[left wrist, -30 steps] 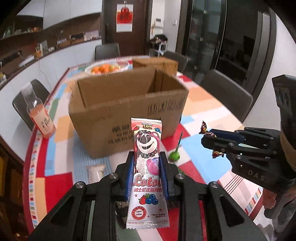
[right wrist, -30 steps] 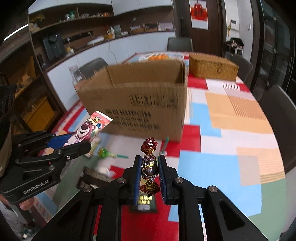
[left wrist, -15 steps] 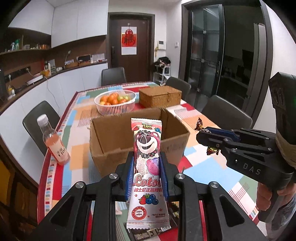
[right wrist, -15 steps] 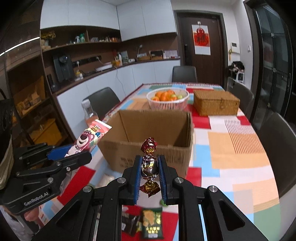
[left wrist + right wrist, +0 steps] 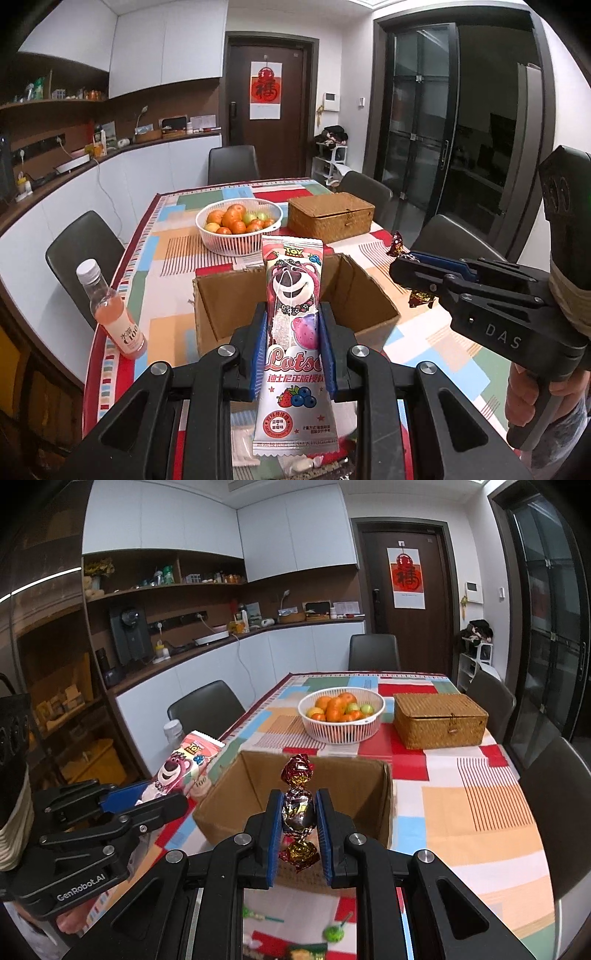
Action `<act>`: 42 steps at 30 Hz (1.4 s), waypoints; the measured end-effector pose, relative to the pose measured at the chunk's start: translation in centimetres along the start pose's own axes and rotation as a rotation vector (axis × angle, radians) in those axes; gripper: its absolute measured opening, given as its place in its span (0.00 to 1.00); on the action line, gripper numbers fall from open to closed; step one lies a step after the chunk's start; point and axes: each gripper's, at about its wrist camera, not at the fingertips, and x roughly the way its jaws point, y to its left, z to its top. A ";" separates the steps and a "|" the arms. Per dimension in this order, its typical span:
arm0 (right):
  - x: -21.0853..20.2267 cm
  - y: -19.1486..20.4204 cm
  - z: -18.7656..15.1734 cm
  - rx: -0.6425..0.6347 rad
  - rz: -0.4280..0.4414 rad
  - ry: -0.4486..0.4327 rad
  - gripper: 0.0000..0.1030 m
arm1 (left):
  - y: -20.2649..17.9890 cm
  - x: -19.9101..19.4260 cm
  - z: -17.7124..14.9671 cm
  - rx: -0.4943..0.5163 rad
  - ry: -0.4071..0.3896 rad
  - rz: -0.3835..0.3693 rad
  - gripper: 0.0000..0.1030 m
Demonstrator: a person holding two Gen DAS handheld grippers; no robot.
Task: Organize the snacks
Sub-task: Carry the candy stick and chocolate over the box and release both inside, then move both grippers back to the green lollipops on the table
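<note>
Nearest my left camera, my left gripper [image 5: 292, 354] is clenched on the pink snack packet [image 5: 293, 325], which stands upright between the blue pads with its top well above them and its lower end below; the wrapper reads "TOY" at the top, "Lots" across the middle where the pads cut the word off, and "LLAMA HUGGER" along the bottom seam, with smaller Chinese print I can only partly make out. Nearest my right camera, my right gripper [image 5: 298, 821] is clenched on the foil candy [image 5: 297, 810], held upright by its middle, one red-and-gold twisted end above the pads and the other below. Each gripper shows in the other's view: the right one's body carries "DAS", the left one's "GenRobot.AI". On the patchwork tablecloth [image 5: 472, 812] below the grippers lie green lollipops [image 5: 334, 933] and a few packets, blurred and cut off by the frame edge, so I cannot read them. Just beyond both grippers stands the open cardboard box [image 5: 365, 295]; its floor is hidden behind the held snacks. To its left stands a bottle of pink drink [image 5: 110, 314], its label too small to read. Farther off sit a white basket of fruit [image 5: 239, 242] and a wicker box [image 5: 330, 218] side by side, then a door with a red poster [image 5: 266, 88].
</note>
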 end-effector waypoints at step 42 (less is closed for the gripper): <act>1.0 0.6 -0.9 -0.006 -0.038 0.046 0.45 | 0.3 -0.7 -1.2 0.033 0.017 0.133 0.56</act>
